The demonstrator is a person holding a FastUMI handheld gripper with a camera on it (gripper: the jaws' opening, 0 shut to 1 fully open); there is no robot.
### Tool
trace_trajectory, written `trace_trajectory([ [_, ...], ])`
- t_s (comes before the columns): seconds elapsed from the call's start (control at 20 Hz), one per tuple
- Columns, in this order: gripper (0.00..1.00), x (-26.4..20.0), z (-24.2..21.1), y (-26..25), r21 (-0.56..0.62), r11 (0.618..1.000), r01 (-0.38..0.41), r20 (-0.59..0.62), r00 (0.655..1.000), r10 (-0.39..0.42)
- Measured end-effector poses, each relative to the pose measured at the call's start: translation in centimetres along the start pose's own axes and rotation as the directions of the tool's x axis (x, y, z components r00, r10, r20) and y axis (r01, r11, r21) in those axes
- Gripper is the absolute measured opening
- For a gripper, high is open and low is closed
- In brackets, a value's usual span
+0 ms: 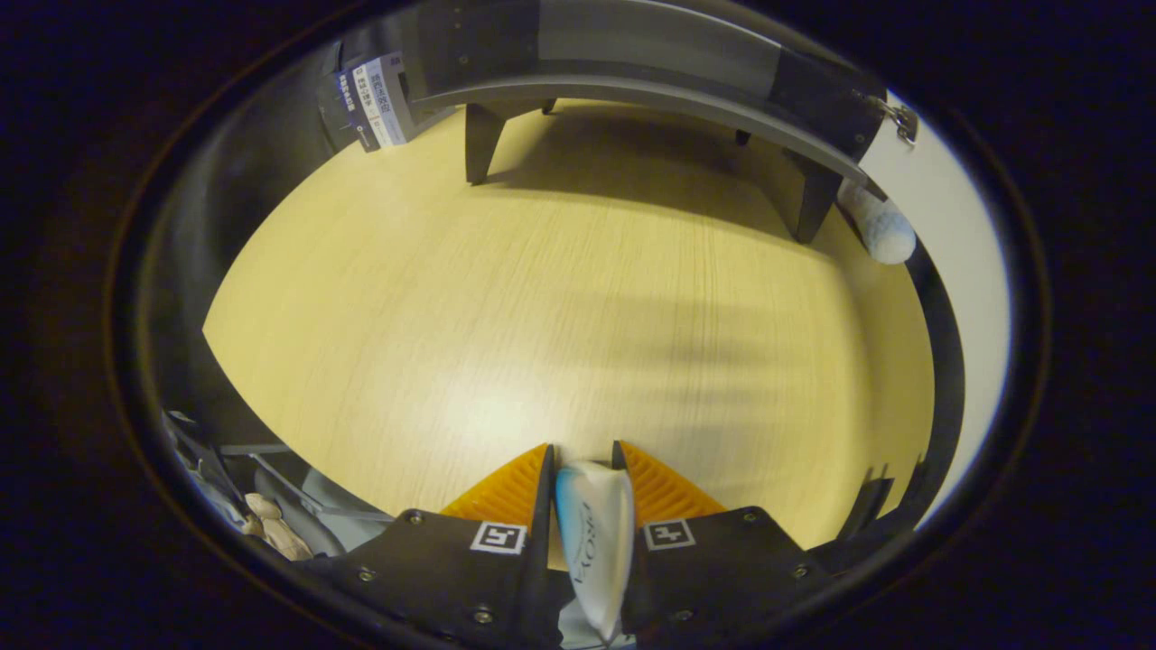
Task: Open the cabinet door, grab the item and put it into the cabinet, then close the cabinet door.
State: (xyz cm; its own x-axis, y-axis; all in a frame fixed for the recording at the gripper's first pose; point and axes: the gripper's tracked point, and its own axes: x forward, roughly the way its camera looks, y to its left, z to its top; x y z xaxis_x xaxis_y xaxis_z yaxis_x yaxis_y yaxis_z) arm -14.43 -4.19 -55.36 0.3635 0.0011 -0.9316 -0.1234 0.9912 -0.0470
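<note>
My gripper (583,457) is shut on a white tube with a pale blue end (596,542), which stands squeezed between both fingers (506,492). The tube hangs above a light wooden tabletop (542,298). Beyond the fingers, at the far side of the table, stands a dark grey cabinet (650,54) on short legs (480,140). I see its underside and lower front; whether its door is open I cannot tell.
A white rolled object (880,230) lies by the cabinet's right leg. A small boxed item (375,101) sits to the cabinet's left. A white wall (957,235) rises on the right. Below the table's near left edge lie a chair and cloth (271,528).
</note>
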Motion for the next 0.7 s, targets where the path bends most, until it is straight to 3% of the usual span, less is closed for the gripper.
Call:
trace_trajectory([
  [0.3, 0.33, -1.1, 0.1, 0.3, -0.014, 1.000, -0.004, 0.023, 1.000, 0.005],
  [0.7, 0.33, -4.0, 4.2, 0.4, 0.002, 1.000, -0.024, 0.118, 0.993, 0.024],
])
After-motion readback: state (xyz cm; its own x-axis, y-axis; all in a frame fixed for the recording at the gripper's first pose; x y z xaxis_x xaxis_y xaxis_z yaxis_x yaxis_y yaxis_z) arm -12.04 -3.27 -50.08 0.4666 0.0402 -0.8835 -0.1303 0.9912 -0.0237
